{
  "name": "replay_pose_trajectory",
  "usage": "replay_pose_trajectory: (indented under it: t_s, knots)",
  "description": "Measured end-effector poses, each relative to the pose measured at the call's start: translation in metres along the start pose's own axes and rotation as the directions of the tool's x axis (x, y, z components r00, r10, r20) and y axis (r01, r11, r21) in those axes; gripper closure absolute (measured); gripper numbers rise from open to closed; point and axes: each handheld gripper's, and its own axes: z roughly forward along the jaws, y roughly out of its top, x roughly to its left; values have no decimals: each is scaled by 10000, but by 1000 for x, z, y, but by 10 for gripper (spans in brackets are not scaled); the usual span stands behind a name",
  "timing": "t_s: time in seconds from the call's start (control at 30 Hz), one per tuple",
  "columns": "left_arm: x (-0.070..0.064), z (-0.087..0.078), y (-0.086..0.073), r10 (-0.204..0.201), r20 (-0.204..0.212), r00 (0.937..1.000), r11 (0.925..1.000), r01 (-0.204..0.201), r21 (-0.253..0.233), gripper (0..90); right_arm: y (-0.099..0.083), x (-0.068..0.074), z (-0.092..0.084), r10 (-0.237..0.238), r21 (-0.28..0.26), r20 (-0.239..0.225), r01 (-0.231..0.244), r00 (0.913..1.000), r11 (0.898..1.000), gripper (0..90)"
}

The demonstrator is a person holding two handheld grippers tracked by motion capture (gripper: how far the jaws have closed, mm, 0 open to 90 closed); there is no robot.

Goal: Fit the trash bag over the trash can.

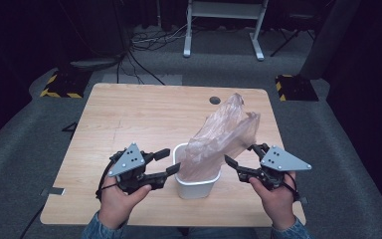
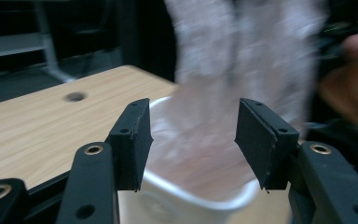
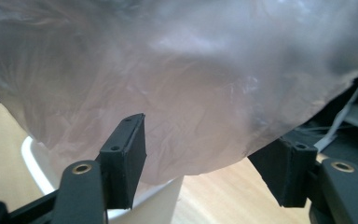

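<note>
White bin (image 1: 195,186) sits near the front edge of the desk (image 1: 129,119), with a pinkish translucent plastic bag (image 1: 221,134) stuffed in it and sticking up to the right. Left claw (image 1: 171,162) gapes open at the bin's left rim. Right claw (image 1: 239,157) is open beside the bag, maybe touching it.

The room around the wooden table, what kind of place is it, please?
Probably a lab or recording studio, not a home: dark curtained walls, loose cables on the grey carpet, yellow-black hazard-striped blocks by the table, and a white metal stand behind.
</note>
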Motion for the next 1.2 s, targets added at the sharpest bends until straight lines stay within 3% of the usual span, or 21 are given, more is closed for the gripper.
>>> replay_pose_trajectory:
  t_s: [0.07, 0.23, 0.5, 0.6, 0.67, 0.7, 0.73, 0.83, 0.9, 1.03, 1.13, 1.2]
  knots:
    - [-2, -4, 1, 73, 303, 9995, 10000, -75, 45, 460, 2, 1, 1, -148, -4, 175, 148, 9997, 9999, 377]
    - [-11, 5, 1, 820, 261, 9963, 9943, -836, 667, 492, 2, 1, 5, -257, 186, 254, 252, 9993, 9995, 377]
    - [-30, -5, 17, 1368, 558, 9890, 9901, -1382, 227, 448, 4, -5, 1, -360, 311, 876, 333, 9955, 9990, 384]
    - [-39, -4, 21, 1622, 809, 9834, 9852, -1660, 430, 422, 4, -5, 2, -303, 320, 951, 273, 9950, 9991, 385]
    - [-45, 4, 20, 1912, 915, 9773, 9774, -1981, 742, 416, 4, -4, 3, -344, 340, 960, 312, 9948, 9989, 386]
    - [-46, 10, 19, 2046, 779, 9757, 9726, -2116, 959, 421, 4, -4, 3, -352, 346, 976, 320, 9946, 9989, 386]
    - [-45, 13, 19, 2152, 665, 9743, 9684, -2217, 1139, 484, 4, -3, 3, -339, 331, 982, 308, 9946, 9990, 386]
    - [-35, 26, 12, 2510, -142, 9679, 9476, -2427, 2077, 829, 7, -2, 1, -398, 124, 855, 389, 9955, 9992, 386]
    - [-27, 29, 6, 2538, -764, 9642, 9423, -2287, 2443, 891, 8, -1, 0, -500, -7, 773, 502, 9958, 9987, 385]
    - [-11, 26, -4, 1912, -1451, 9708, 9545, -1494, 2582, 899, 7, 0, -2, -356, -154, 604, 366, 9975, 9992, 377]
    - [-6, 23, -7, 1650, -1625, 9728, 9577, -1186, 2623, 898, 0, -1, -3, 52, -75, 298, -50, 9995, 10000, 362]
    - [-3, 24, -10, 1277, -1289, 9834, 9526, -854, 2919, 890, -7, -1, -3, 517, 156, -13, -517, 9987, 9985, 337]
